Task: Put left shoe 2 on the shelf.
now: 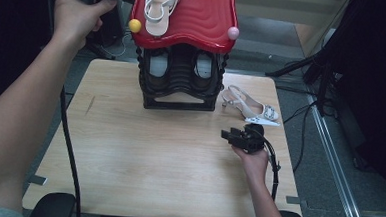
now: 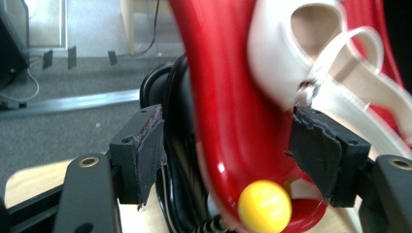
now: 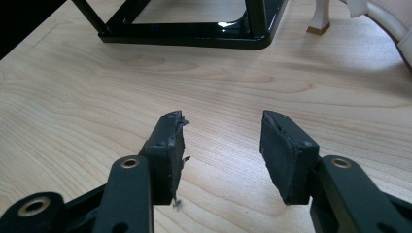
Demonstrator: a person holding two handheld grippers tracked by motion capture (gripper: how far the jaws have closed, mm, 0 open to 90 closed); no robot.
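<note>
Two white sandals are in play, both placed by the shoe rack: one sandal lies on the rack's red top shelf, toward its left end, and a second sandal lies on the wooden table just to the right of the rack's base. Two balls cap the front corners of the red shelf — a yellow ball on the left, a pink ball on the right. A pair of dark shoes sits on the rack's lower tier.

The left gripper, held up at the rack's left end, has its jaws spread wide, pressing on nothing; its own view shows the red shelf edge and yellow ball between them, with the sandal just beyond the right-hand pad — closeness the high view does not give. The right gripper hovers low over bare table in front of the rack, jaws apart and empty; its view shows the rack's black base frame.
</note>
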